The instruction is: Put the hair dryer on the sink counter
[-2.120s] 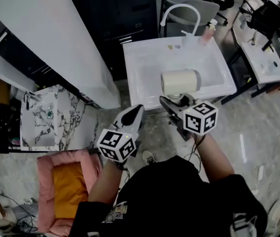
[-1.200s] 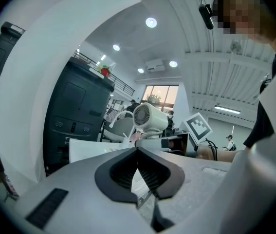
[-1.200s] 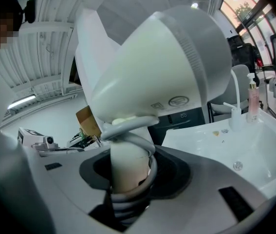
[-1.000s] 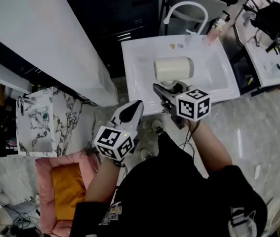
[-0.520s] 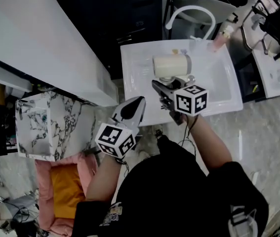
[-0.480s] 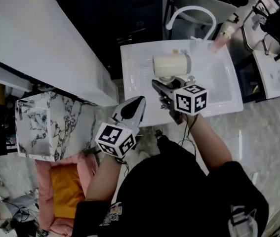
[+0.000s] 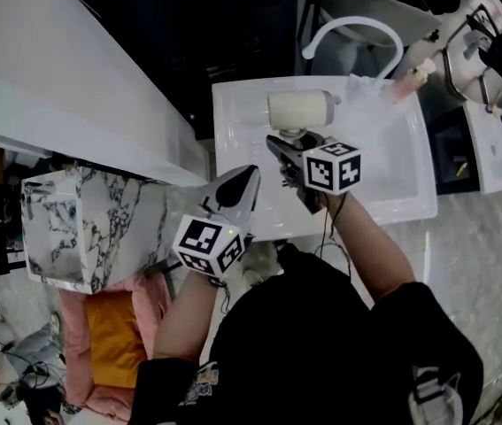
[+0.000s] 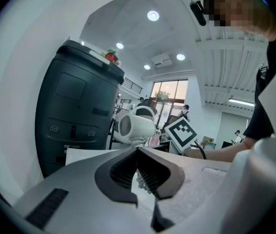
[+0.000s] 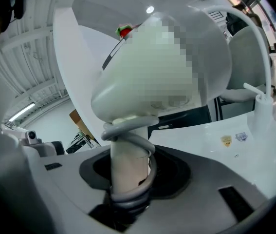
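Note:
A cream hair dryer (image 7: 298, 109) hangs over the back part of the white sink (image 7: 242, 113), barrel sideways, near the faucet (image 7: 352, 27). My right gripper (image 7: 288, 147) is shut on its handle (image 9: 127, 165), which has the grey cord wound round it; the dryer's body (image 9: 128, 89) fills the right gripper view above the jaws. My left gripper (image 7: 236, 195) hovers at the sink's front left edge, shut and holding nothing. In the left gripper view the hair dryer (image 8: 134, 126) shows ahead beyond the left gripper (image 8: 142, 172).
A pinkish soap bottle (image 7: 413, 71) stands at the sink's back right corner. A dark cabinet (image 7: 224, 34) rises behind the sink and a long white counter (image 7: 65, 87) runs along the left. A marble box (image 7: 65, 224) and a pink cushion (image 7: 113, 330) lie on the floor.
My right gripper has carried the hair dryer farther over the sink, toward its back rim and the faucet. The left gripper has kept its place by the front edge.

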Available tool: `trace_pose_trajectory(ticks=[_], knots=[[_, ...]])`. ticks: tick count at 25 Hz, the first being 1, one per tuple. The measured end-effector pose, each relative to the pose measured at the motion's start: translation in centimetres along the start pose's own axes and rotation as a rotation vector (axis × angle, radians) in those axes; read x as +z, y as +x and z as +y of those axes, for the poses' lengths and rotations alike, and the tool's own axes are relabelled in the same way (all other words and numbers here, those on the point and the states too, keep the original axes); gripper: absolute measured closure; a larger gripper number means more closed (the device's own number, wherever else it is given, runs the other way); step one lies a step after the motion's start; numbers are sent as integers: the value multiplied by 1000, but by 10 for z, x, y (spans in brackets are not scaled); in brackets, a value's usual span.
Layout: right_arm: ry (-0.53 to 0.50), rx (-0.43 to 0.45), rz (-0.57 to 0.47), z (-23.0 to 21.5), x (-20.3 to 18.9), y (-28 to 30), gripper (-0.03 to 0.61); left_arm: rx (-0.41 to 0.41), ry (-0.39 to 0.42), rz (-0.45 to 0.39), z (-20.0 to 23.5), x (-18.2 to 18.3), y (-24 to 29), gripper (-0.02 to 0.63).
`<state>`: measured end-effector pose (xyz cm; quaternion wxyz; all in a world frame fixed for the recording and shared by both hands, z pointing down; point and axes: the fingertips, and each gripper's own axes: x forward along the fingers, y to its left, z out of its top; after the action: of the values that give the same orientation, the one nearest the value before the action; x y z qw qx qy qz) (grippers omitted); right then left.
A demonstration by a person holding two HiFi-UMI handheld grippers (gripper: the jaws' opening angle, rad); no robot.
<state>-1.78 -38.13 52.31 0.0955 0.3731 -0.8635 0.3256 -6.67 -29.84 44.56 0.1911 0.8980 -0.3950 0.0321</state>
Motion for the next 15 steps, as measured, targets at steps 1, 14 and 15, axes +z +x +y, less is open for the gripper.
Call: trace_pose_trajectory(ticks=[1, 14, 15], knots=[[7, 1, 9, -6, -2, 5, 411, 5, 4, 5, 2, -1, 5, 611], [125, -1, 128, -70, -20, 78, 411, 44, -17, 95, 44, -26, 59, 611], [135, -3, 139, -74, -23, 83, 411, 46, -21, 102, 47, -28, 61, 611]])
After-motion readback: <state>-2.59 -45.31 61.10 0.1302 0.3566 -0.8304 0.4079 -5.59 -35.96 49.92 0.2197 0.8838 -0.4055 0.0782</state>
